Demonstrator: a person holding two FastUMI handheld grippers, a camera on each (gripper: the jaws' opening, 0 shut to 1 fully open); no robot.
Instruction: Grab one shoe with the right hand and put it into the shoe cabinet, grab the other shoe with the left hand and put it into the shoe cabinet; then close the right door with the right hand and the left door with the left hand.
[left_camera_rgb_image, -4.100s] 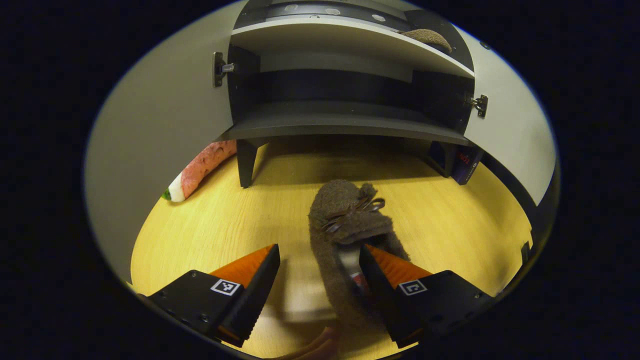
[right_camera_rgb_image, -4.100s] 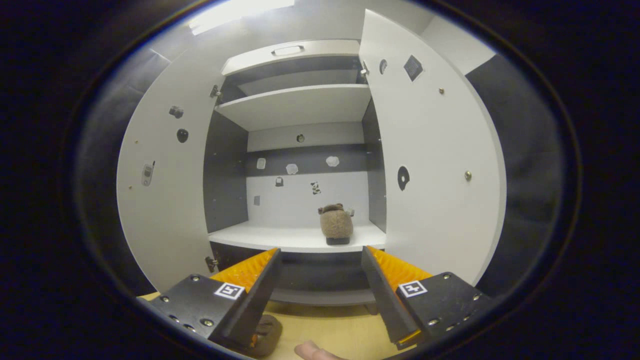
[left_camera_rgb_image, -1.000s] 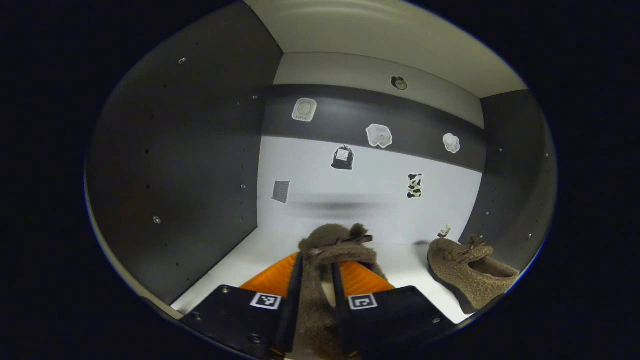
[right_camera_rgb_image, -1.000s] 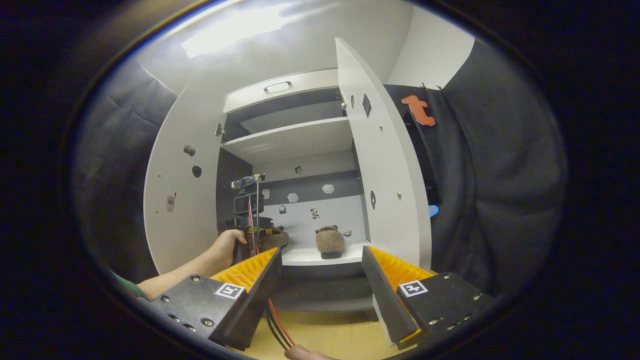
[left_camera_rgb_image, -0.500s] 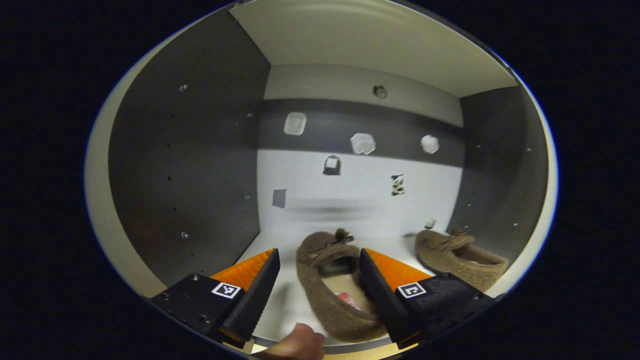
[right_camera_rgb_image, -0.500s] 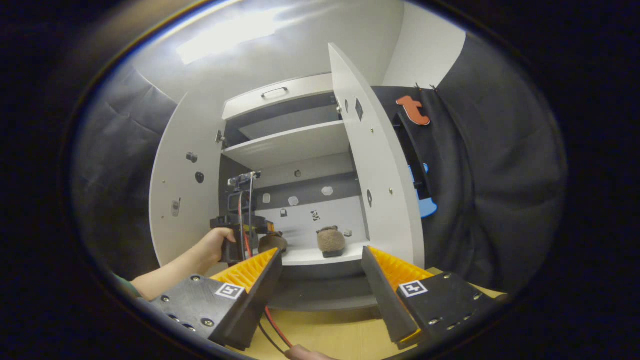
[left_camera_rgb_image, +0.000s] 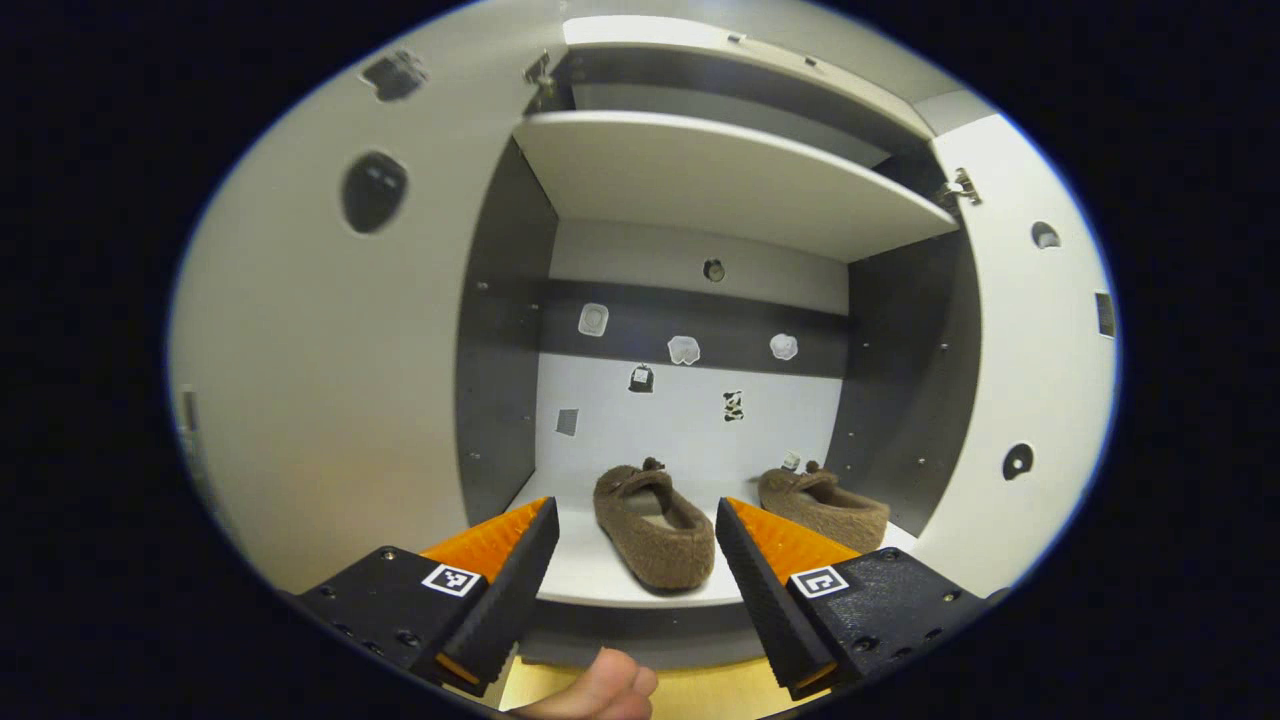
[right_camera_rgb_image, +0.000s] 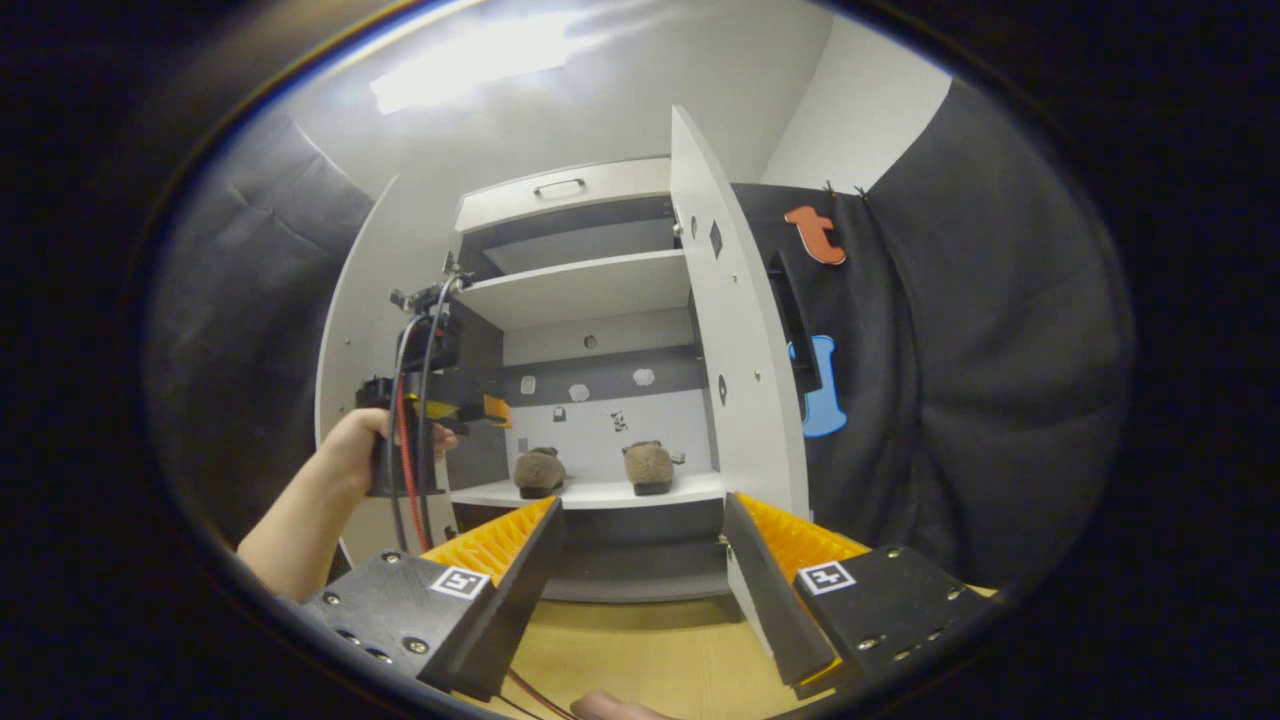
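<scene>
Two brown fuzzy shoes stand side by side on the white lower shelf (left_camera_rgb_image: 590, 575) of the shoe cabinet: the left shoe (left_camera_rgb_image: 652, 528) and the right shoe (left_camera_rgb_image: 824, 507). In the right gripper view they are small, left shoe (right_camera_rgb_image: 539, 471) and right shoe (right_camera_rgb_image: 650, 466). My left gripper (left_camera_rgb_image: 630, 570) is open, pulled back in front of the shelf, holding nothing. My right gripper (right_camera_rgb_image: 640, 570) is open and empty, farther back above the wooden floor. Both cabinet doors stand open: left door (left_camera_rgb_image: 330, 350), right door (right_camera_rgb_image: 745, 360).
A person's hand (right_camera_rgb_image: 350, 445) holds the left gripper's handle (right_camera_rgb_image: 410, 400) in front of the left door. An upper shelf (left_camera_rgb_image: 720, 180) spans the cabinet. Black cloth wall (right_camera_rgb_image: 960, 350) hangs behind the right door. Wooden floor (right_camera_rgb_image: 640, 650) lies below.
My left gripper opened, let go of the left shoe on the shelf and drew back out of the cabinet. The right gripper stayed open, shifting only slightly.
</scene>
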